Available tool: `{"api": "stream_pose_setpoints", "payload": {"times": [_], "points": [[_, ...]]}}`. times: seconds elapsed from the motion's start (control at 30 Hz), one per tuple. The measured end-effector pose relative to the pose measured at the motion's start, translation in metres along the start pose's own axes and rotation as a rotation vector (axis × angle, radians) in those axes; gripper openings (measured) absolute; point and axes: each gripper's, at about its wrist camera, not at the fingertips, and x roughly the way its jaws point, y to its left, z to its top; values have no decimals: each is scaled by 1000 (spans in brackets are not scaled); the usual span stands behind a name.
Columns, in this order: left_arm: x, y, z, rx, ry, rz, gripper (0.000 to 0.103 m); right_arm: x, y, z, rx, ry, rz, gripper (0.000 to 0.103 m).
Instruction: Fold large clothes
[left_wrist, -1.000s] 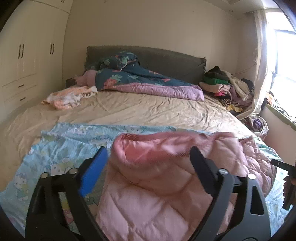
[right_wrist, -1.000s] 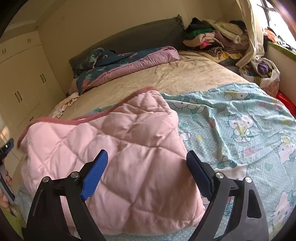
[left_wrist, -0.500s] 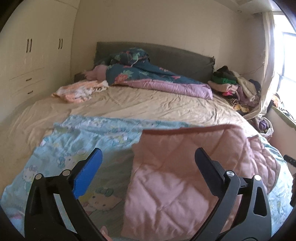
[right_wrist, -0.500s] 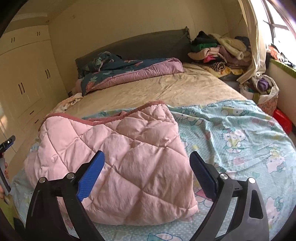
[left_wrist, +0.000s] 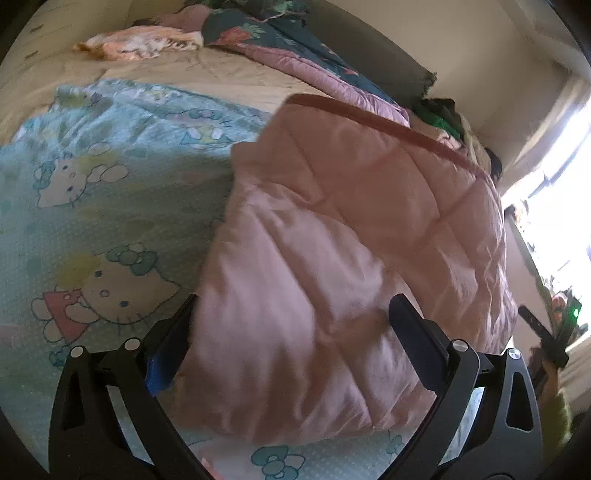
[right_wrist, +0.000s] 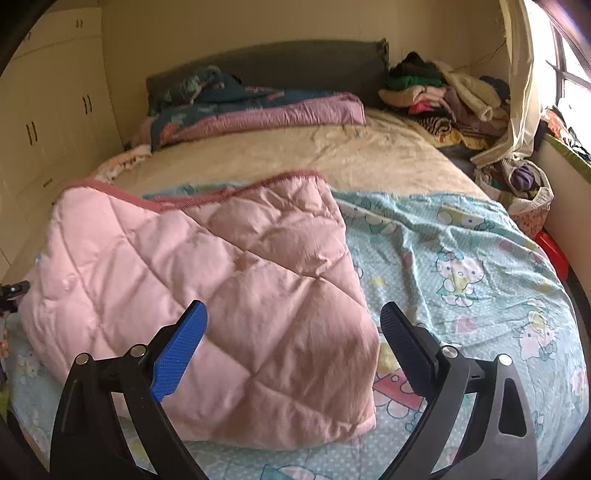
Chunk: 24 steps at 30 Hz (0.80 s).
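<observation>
A pink quilted blanket (left_wrist: 351, 221) lies folded over on a light blue cat-print sheet (left_wrist: 92, 206) spread across the bed. My left gripper (left_wrist: 295, 306) hangs low over the blanket's near corner. Its jaws stand wide and are closing slightly, with the pink fabric between them; the blue pad is partly hidden by the blanket's edge. In the right wrist view the same blanket (right_wrist: 221, 277) lies on the sheet (right_wrist: 461, 258). My right gripper (right_wrist: 291, 310) is open above the blanket's near right corner, apart from the cloth.
A dark floral duvet (right_wrist: 240, 107) lies bunched against the grey headboard. A pile of clothes (right_wrist: 443, 96) fills the bed's far right corner. A bag of clothes (right_wrist: 528, 188) stands by the window wall. Wardrobe doors (right_wrist: 44, 110) line the left.
My left gripper dropped close over the blanket's near corner and rolled, tilting its view. The raised pink fold has settled flat on the sheet. My right gripper stays in about the same place.
</observation>
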Motion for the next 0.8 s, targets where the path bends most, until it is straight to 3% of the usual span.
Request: {"api": "stream_pose_setpoints", "payload": {"times": [0.03,0.1,0.23,0.27,0.33,0.37,0.4,0.5,0.57,0.8], "points": [[2,-6,-2,35,-6,32,85,5,-1,0,-1,12,-5,94],[5,-15,-6,103,-27,119,55,16,-2,0,-9,31,-17,94],[-3,-24,-5,138,-57,132,27,26,0,-4,-29,22,-35,93],[-4,-24,-4,142,-66,137,23,27,1,-5,-37,16,-45,87],[-8,-23,0,122,-79,115,19,29,2,-8,-55,4,-81,76],[-8,-24,3,123,-84,112,18,30,1,-10,-53,0,-91,61],[-11,-26,5,129,-99,113,17,31,-1,-10,-44,0,-92,40],[-15,-32,16,144,-143,119,16,29,-11,-9,22,-21,-58,22],[-17,-35,22,150,-163,122,15,25,-19,-6,64,-44,-45,13],[-9,-43,51,147,-232,138,14,20,-32,18,132,-107,-49,11]]}}
